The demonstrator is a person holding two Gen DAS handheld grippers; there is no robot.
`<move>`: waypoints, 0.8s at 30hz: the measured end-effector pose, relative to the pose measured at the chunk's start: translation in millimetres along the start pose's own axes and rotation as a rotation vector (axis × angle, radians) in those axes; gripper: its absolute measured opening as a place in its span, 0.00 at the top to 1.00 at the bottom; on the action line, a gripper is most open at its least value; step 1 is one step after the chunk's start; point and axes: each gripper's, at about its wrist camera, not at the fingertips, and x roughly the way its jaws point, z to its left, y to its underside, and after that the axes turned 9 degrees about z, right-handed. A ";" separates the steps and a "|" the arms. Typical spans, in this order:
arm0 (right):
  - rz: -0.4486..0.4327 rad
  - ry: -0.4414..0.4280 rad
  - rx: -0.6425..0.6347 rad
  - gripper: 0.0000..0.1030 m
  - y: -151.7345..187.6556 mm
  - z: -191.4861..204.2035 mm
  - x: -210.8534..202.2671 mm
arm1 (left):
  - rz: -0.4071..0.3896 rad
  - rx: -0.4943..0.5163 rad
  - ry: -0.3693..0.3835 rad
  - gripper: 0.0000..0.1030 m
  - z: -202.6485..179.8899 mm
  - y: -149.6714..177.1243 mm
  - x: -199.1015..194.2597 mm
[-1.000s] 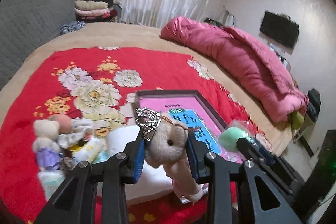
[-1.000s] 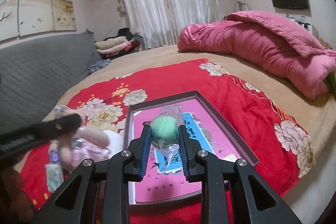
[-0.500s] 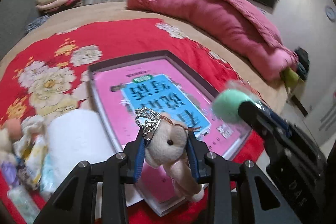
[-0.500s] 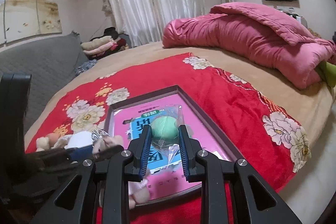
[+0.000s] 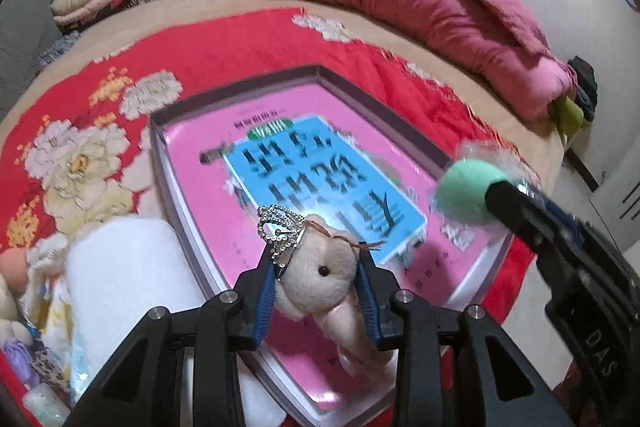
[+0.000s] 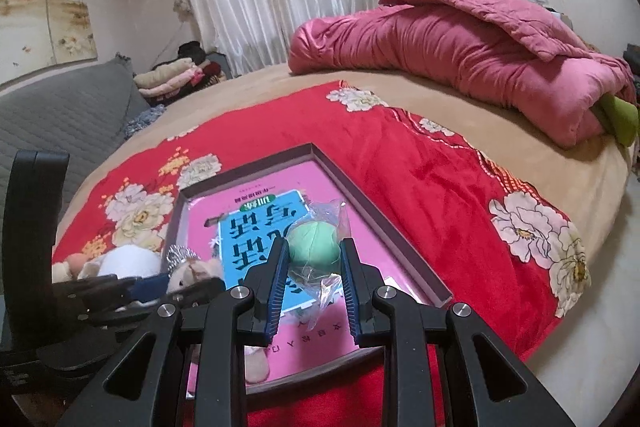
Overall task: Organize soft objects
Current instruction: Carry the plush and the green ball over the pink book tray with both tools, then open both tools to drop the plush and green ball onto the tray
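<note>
Left hand-held gripper (image 5: 316, 267) grasping plush bear (image 5: 320, 277), right hand-held gripper (image 6: 313, 259) grasping green ball (image 6: 314, 242); both over tray (image 5: 384, 107) below, left nearer.

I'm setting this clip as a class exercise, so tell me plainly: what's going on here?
A person is tidying soft things on a bed, with a gripper in each hand. The left gripper holds a small beige plush toy wearing a beaded crown. The right gripper holds a green ball in clear wrapping. Both hang over a shallow box with a pink and blue printed bottom, lying on the red floral blanket. More soft toys and a white roll wait beside the box.
</note>
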 end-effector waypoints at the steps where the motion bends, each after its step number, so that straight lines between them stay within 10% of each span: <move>1: 0.003 0.002 -0.001 0.74 0.3 0.1 0.6 | -0.003 0.012 -0.012 0.64 -1.4 0.9 0.4; 24: 0.143 0.052 0.125 0.73 3.6 -26.2 30.0 | -0.032 -0.054 0.017 0.49 4.8 14.1 -17.0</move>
